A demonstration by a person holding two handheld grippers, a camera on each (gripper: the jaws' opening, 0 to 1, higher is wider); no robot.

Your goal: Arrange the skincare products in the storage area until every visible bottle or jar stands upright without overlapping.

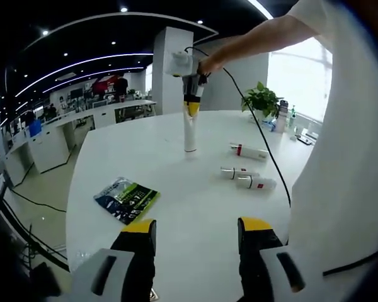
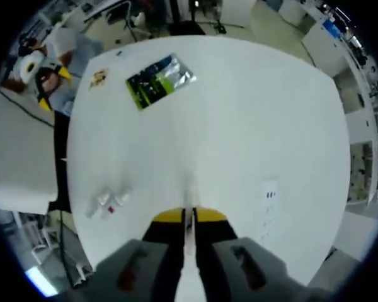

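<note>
A white tube [image 1: 189, 133] is held upright on the white bench [image 1: 176, 189] by the right tool [image 1: 190, 106], whose jaws are closed on its top. The left tool [image 1: 197, 236] is kept open at the near edge, well apart from it. Three more tubes [image 1: 247, 170] are lying flat to the right, and a green packet [image 1: 126, 199] to the left.

We see a green-and-black packet [image 1: 126, 199] lying flat on the white table [image 1: 195, 239], a potted plant [image 1: 262, 100] beyond.
</note>
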